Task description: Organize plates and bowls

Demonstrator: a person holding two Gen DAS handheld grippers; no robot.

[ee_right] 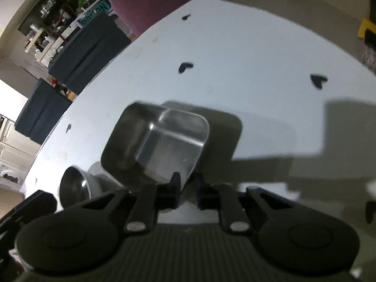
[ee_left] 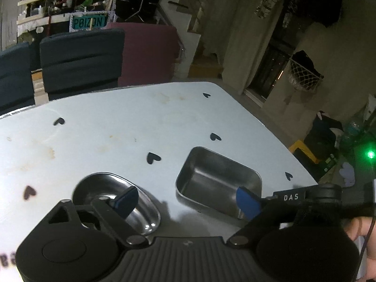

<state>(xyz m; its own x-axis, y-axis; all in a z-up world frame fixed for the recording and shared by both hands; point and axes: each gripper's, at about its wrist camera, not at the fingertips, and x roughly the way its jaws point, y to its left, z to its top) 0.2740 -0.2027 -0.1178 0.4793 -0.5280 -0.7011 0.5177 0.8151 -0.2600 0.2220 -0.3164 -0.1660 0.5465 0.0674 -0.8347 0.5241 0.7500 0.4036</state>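
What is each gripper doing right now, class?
Left gripper: open, jaws wide, holding nothing.
Right gripper: jaws shut on the rectangular steel tray rim.

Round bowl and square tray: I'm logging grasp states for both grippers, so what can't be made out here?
- Round bowl: left view, near rim hidden by the gripper body; right view, cut off by the left gripper.
- Tray: right view, near rim hidden behind the right gripper; the jaws look nearly shut, but contact can't be confirmed.
- Left gripper: what lies under it is hidden.
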